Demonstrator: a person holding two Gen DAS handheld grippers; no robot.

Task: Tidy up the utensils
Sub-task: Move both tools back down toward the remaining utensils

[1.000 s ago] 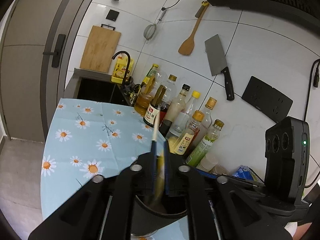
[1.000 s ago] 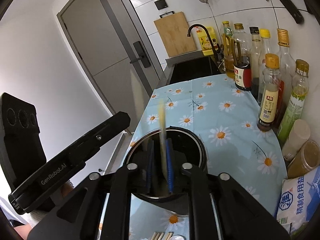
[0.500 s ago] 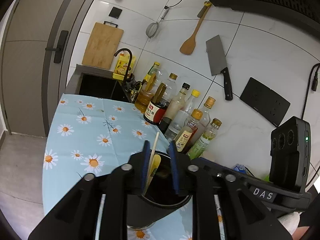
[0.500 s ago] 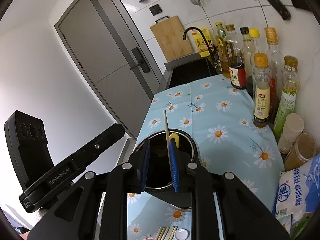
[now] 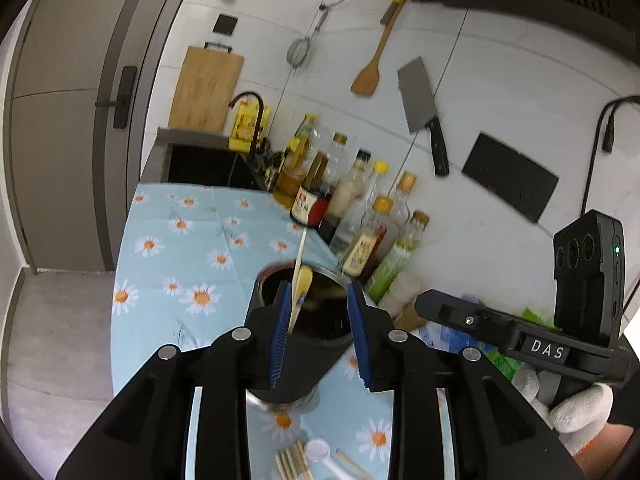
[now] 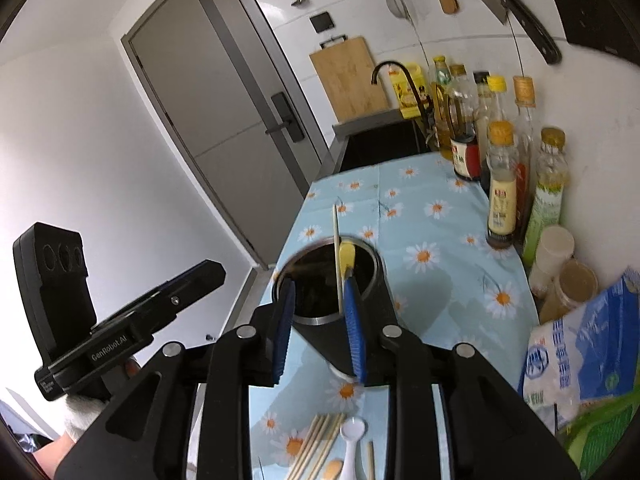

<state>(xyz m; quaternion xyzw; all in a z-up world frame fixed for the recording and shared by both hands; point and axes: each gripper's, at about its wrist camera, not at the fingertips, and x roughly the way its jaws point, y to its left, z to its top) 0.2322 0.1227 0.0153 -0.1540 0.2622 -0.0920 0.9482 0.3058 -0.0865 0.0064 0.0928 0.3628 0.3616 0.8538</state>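
Note:
A black utensil holder [image 5: 304, 360] with a metal rim [image 6: 372, 276] stands on the daisy tablecloth. A pale chopstick [image 5: 299, 256] [image 6: 337, 256] and a yellow spoon [image 5: 304, 280] [image 6: 346, 254] lean inside it. My left gripper [image 5: 320, 296] hovers just above and short of the holder, jaws opening, nothing pressed between the blue pads. My right gripper [image 6: 318, 292] hangs over the holder from the other side, jaws also opening and free of both utensils. Loose chopsticks [image 6: 316, 444], a white spoon [image 6: 352, 436] and a wooden spoon [image 6: 334, 468] lie on the cloth below.
Several sauce and oil bottles [image 6: 500, 184] line the wall on the right, with jars [image 6: 572, 288] and a salt bag [image 6: 580, 356] nearer. A black sink [image 5: 204, 168] lies beyond the cloth. A cleaver [image 5: 420, 100] and spatula [image 5: 370, 76] hang on the tiles.
Both grippers were shut on utensils over the holder; they let go, opened and drew back and upward. The chopstick and yellow spoon now stand free in the holder.

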